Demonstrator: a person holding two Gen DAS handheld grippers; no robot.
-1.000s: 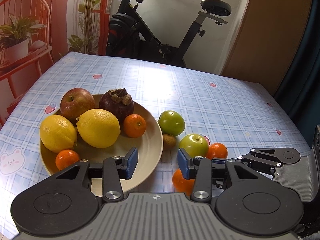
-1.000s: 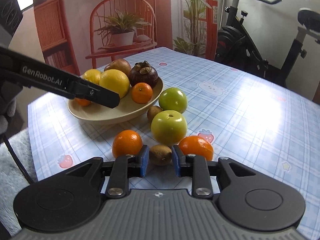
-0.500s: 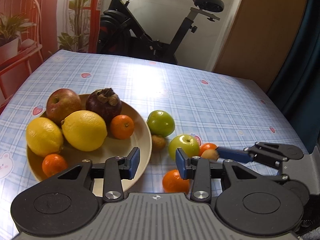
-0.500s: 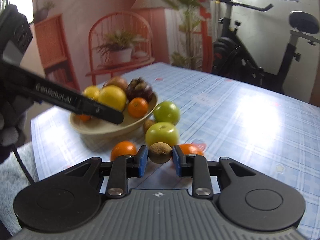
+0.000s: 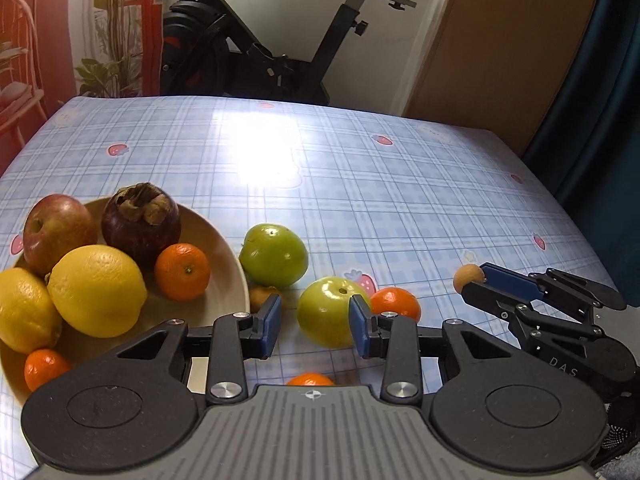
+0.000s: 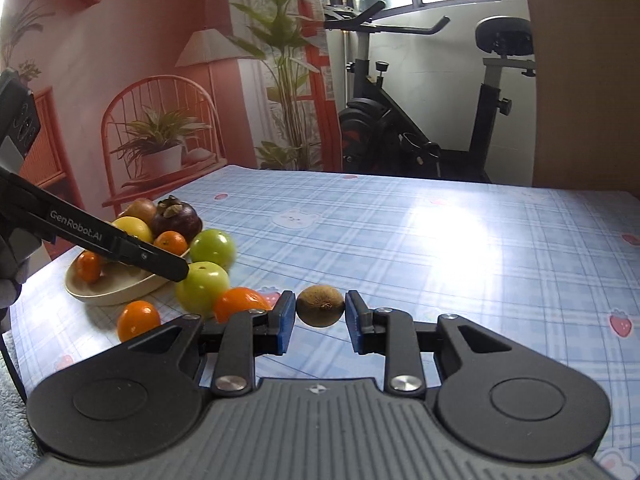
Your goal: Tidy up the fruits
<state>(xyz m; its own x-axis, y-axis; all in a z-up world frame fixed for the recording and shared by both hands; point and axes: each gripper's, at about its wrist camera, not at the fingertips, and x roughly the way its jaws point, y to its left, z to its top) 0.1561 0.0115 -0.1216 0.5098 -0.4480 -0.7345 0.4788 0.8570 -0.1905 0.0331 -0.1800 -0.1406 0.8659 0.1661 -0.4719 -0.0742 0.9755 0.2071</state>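
Two grippers were in your hands. Your right gripper (image 6: 320,322) held a small brown kiwi (image 6: 320,311) between its blue pads (image 6: 285,322), up off the blue checked table (image 6: 440,240). The pads looked close against both ends of the kiwi. From the left camera you could see that kiwi (image 5: 466,275) poking out at the tip of the right gripper, over the right side of the table. Your left gripper (image 5: 314,326) had its jaws wide apart and held nothing. It hung low over the table, just by the rim of the cream bowl (image 5: 234,280). A green apple (image 5: 334,312) sat on the table right past the gap between its pads. A second green apple (image 5: 274,254) sat a bit farther back, beside the bowl. One more little kiwi (image 5: 262,294) lay between the bowl and the near apple. An orange (image 5: 396,304) sat just right of the near apple, and another orange (image 5: 306,379) peeked out low, close to the gripper body. In the bowl were two lemons (image 5: 96,290), a red apple (image 5: 56,232), a dark mangosteen (image 5: 140,224) and two small oranges (image 5: 182,272). An exercise bike (image 5: 280,48) stood behind the table.
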